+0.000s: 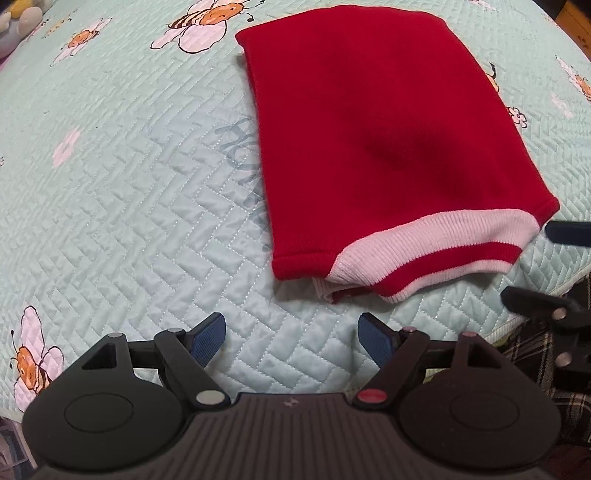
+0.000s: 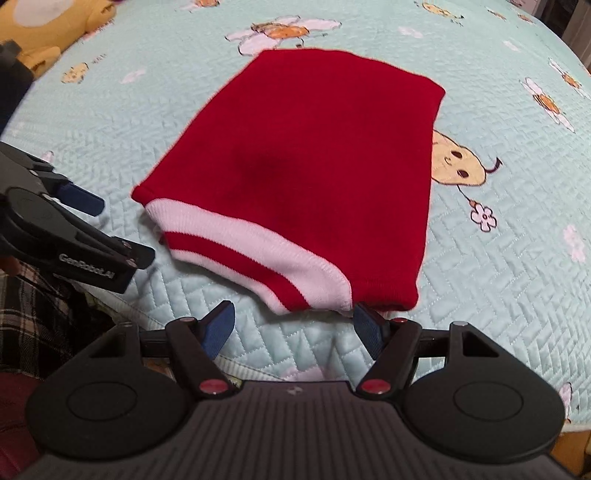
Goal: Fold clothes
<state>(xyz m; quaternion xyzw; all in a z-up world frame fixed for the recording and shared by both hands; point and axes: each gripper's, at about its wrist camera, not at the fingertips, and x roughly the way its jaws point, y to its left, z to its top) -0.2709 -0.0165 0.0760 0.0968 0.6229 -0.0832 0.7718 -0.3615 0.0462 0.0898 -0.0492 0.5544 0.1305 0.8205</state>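
A red knit garment (image 1: 388, 147) (image 2: 314, 166) lies folded flat on the bed, its white-and-red striped ribbed hem (image 1: 443, 240) (image 2: 258, 254) turned toward me. My left gripper (image 1: 293, 338) hovers open and empty just short of the hem's left corner. In the right wrist view it shows at the left edge (image 2: 118, 229), also open. My right gripper (image 2: 293, 325) is open in front of the hem, and its right fingertip (image 2: 365, 325) sits right at the garment's near corner. It appears open at the right edge of the left wrist view (image 1: 543, 266).
The quilted mint bedspread (image 1: 147, 184) (image 2: 498, 277) has bee and flower prints. A yellow plush toy (image 2: 48, 26) lies at the far left corner. Plaid fabric (image 2: 37, 314) (image 1: 535, 354) shows below the bed's near edge.
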